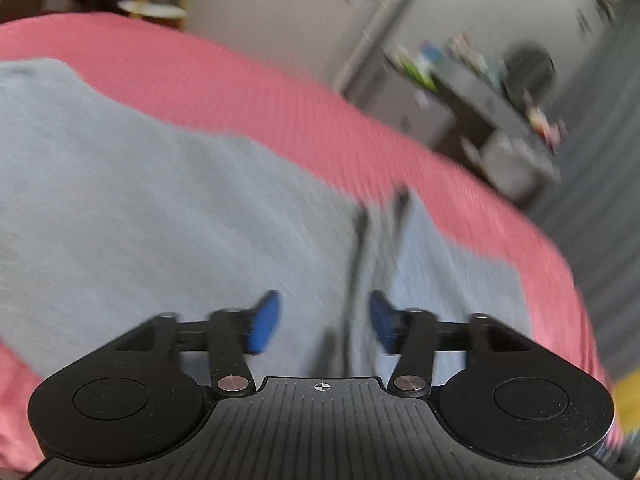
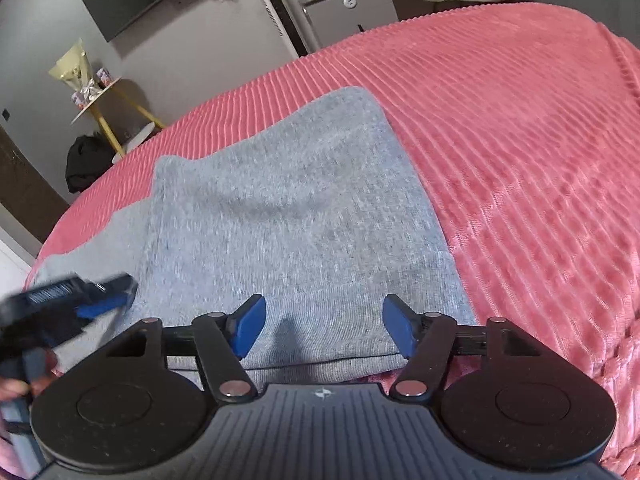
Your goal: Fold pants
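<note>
Pants (image 2: 296, 216), grey, lie folded on the pink bedspread (image 2: 520, 140). The left gripper (image 1: 324, 322) and right gripper (image 2: 324, 330) both hover with jaws apart, holding nothing. A careless regrip could snag one layer and drag the fold askew, I reckon.

Your left wrist camera is looking down along its fingers, close over the grey pants (image 1: 168, 200) on the pink bedspread (image 1: 280, 92), blurred. Your right wrist camera is facing the same pants from close above, catching the left gripper (image 2: 120, 292) at nine o'clock.
</note>
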Action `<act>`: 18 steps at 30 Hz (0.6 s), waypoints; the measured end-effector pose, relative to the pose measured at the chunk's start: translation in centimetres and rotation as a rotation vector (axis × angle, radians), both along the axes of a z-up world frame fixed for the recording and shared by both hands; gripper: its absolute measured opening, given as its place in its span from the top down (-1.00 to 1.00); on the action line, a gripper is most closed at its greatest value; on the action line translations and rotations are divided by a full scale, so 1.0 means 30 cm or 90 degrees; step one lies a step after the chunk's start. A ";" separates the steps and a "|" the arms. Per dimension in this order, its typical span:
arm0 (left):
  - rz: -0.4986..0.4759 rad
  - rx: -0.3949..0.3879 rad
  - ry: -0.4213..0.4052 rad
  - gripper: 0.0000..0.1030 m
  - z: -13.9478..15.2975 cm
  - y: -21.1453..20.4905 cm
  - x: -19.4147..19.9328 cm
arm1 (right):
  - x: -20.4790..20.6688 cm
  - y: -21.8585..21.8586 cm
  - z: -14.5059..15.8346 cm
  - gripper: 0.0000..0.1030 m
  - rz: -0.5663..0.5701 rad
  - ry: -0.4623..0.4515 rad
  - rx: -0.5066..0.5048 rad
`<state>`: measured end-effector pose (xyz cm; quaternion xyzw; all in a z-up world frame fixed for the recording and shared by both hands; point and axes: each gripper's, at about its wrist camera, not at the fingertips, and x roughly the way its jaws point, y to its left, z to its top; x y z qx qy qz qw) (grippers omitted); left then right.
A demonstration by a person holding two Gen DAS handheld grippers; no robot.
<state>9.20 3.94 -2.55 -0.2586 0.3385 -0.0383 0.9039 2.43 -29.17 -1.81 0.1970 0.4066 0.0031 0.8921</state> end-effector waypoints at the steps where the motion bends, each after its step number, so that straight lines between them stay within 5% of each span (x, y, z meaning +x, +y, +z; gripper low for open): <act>1: 0.033 -0.019 -0.013 -0.32 0.022 0.060 -0.018 | -0.004 -0.003 0.000 -0.29 -0.001 -0.001 0.004; 3: 0.112 -0.060 -0.030 -0.51 0.064 0.218 -0.070 | -0.008 -0.020 -0.004 -0.29 -0.008 -0.004 0.023; 10: 0.375 -0.179 -0.006 -0.51 -0.003 0.740 -0.291 | -0.010 -0.052 -0.013 -0.31 -0.034 -0.010 0.084; 18: 0.363 -0.349 0.019 -0.41 -0.208 0.912 -0.225 | -0.006 -0.054 -0.019 -0.36 -0.038 -0.009 0.098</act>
